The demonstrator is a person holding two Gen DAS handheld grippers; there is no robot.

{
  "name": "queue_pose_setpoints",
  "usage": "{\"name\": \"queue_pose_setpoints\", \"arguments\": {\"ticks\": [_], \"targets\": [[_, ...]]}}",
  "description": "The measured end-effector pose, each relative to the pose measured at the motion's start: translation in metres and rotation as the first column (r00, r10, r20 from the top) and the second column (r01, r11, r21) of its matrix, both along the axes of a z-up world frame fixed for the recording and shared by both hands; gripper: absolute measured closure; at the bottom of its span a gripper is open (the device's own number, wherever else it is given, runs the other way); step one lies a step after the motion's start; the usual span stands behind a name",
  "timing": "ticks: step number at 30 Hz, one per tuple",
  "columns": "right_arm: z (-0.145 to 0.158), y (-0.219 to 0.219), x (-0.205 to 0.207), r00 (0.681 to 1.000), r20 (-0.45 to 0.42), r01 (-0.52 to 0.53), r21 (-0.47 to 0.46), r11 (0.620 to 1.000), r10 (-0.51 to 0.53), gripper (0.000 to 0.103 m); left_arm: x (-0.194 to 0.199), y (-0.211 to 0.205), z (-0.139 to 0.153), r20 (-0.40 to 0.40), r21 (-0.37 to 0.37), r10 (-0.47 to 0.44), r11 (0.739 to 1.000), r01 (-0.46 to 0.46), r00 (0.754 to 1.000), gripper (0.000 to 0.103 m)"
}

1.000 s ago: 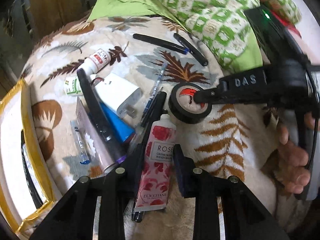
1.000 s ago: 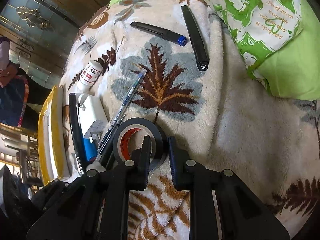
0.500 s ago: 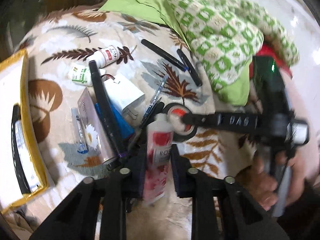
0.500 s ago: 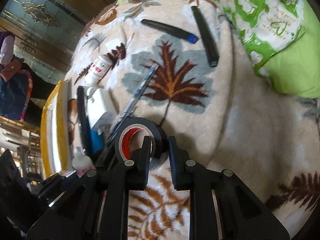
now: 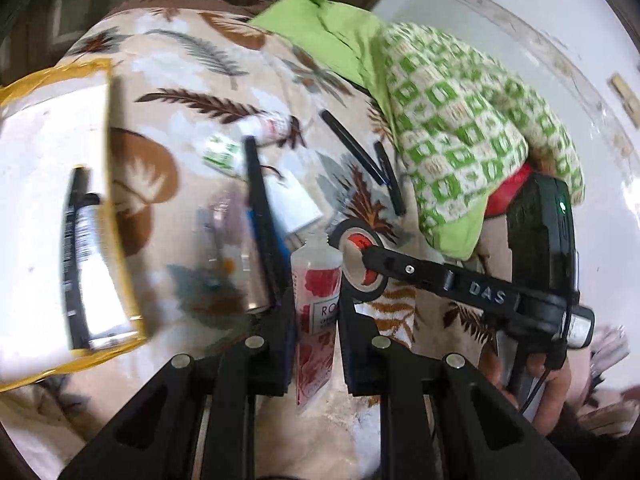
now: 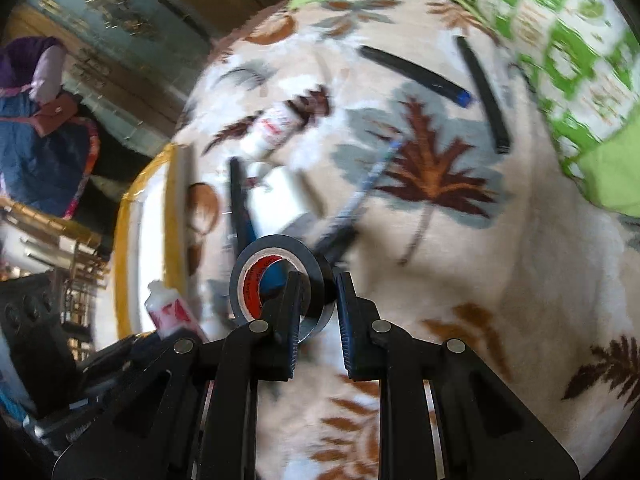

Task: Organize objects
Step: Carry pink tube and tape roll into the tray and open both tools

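My left gripper (image 5: 316, 304) is shut on a white hand cream tube (image 5: 318, 280) printed with red roses, cap pointing away, lifted off the leaf-patterned blanket (image 5: 192, 92). My right gripper (image 6: 318, 300) is shut on the rim of a black tape roll (image 6: 280, 245) with a red core, one finger through the hole. In the left wrist view that right gripper (image 5: 362, 258) reaches in from the right, holding the tape roll (image 5: 347, 233) just right of the tube's cap. The tube (image 6: 170, 312) shows at lower left of the right wrist view.
A white box with a yellow rim (image 5: 100, 128) lies to the left with a dark tube (image 5: 80, 264) in it. On the blanket lie black pens (image 6: 412, 70), a white charger (image 5: 298, 204), small bottles (image 5: 268, 126) and a long black bar (image 5: 260, 208). Green checked cloth (image 5: 460, 120) is piled at the right.
The left jaws closed on the rose tube and raised it from the pile. The right gripper lifted the tape roll off the blanket. Both views pulled back and tilted.
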State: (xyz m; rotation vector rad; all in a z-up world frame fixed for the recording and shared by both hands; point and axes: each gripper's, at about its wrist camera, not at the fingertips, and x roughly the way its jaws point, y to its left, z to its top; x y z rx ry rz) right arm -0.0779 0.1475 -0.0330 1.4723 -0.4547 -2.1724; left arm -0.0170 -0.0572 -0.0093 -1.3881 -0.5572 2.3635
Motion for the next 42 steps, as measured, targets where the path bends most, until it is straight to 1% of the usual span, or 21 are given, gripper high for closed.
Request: {"name": "queue_pose_setpoints", "arguments": {"ticks": [4, 8, 10, 13, 15, 19, 21, 23, 24, 26, 27, 30, 31, 34, 40, 42], "targets": [[0.014, -0.031, 0.005, 0.998, -0.019, -0.062, -0.022, 0.998, 0.061, 0.086, -0.001, -0.036, 0.01, 0.023, -0.006, 0.083, 0.997, -0.083, 0.996, 0.086], [0.024, -0.072, 0.004, 0.991, -0.031, -0.134, -0.03, 0.991, 0.133, 0.086, 0.001, -0.085, 0.018, 0.041, -0.029, 0.175, 0.984, -0.174, 0.984, 0.086], [0.027, -0.096, 0.002, 0.983, -0.038, -0.178, -0.025, 0.984, 0.177, 0.086, 0.004, -0.111, 0.021, 0.05, -0.068, 0.229, 0.972, -0.226, 0.972, 0.086], [0.03, -0.132, 0.005, 0.97, -0.04, -0.242, -0.021, 0.97, 0.241, 0.086, 0.007, -0.14, 0.016, 0.079, -0.08, 0.274, 0.96, -0.268, 0.958, 0.086], [0.028, -0.157, 0.008, 0.958, -0.037, -0.284, -0.01, 0.959, 0.283, 0.086, 0.007, -0.157, 0.008, 0.1, -0.105, 0.316, 0.946, -0.306, 0.943, 0.087], [0.023, -0.201, 0.016, 0.936, -0.04, -0.349, 0.032, 0.936, 0.351, 0.086, 0.004, -0.183, -0.013, 0.155, -0.091, 0.375, 0.927, -0.365, 0.914, 0.088], [0.017, -0.218, 0.019, 0.927, -0.034, -0.372, 0.064, 0.926, 0.374, 0.086, 0.001, -0.191, -0.021, 0.175, -0.086, 0.391, 0.92, -0.382, 0.903, 0.088], [0.014, -0.232, 0.023, 0.918, -0.046, -0.387, 0.12, 0.914, 0.395, 0.086, -0.002, -0.194, -0.023, 0.177, -0.088, 0.399, 0.917, -0.389, 0.9, 0.088], [0.012, -0.237, 0.025, 0.914, -0.051, -0.391, 0.149, 0.908, 0.402, 0.086, -0.003, -0.194, -0.024, 0.173, -0.117, 0.41, 0.912, -0.394, 0.896, 0.088], [0.009, -0.246, 0.028, 0.906, -0.05, -0.406, 0.18, 0.896, 0.421, 0.086, -0.006, -0.194, -0.025, 0.162, -0.171, 0.426, 0.9, -0.4, 0.89, 0.088], [0.007, -0.249, 0.029, 0.901, -0.049, -0.416, 0.192, 0.889, 0.432, 0.086, -0.007, -0.193, -0.026, 0.16, -0.179, 0.428, 0.899, -0.4, 0.889, 0.088], [0.003, -0.257, 0.03, 0.891, -0.04, -0.434, 0.216, 0.874, 0.453, 0.086, -0.01, -0.194, -0.029, 0.152, -0.216, 0.453, 0.883, -0.418, 0.879, 0.088], [0.001, -0.26, 0.031, 0.889, -0.036, -0.438, 0.22, 0.872, 0.456, 0.086, -0.012, -0.196, -0.03, 0.157, -0.213, 0.458, 0.881, -0.423, 0.875, 0.088], [-0.005, -0.263, 0.033, 0.886, -0.022, -0.446, 0.233, 0.864, 0.463, 0.086, -0.012, -0.201, -0.034, 0.164, -0.195, 0.465, 0.88, -0.434, 0.87, 0.088], [-0.008, -0.266, 0.033, 0.882, -0.018, -0.453, 0.244, 0.858, 0.471, 0.086, -0.017, -0.198, -0.039, 0.174, -0.236, 0.466, 0.875, -0.423, 0.868, 0.087], [-0.009, -0.268, 0.033, 0.878, -0.012, -0.463, 0.239, 0.854, 0.479, 0.086, -0.018, -0.197, -0.039, 0.178, -0.232, 0.457, 0.88, -0.414, 0.872, 0.087]]}}
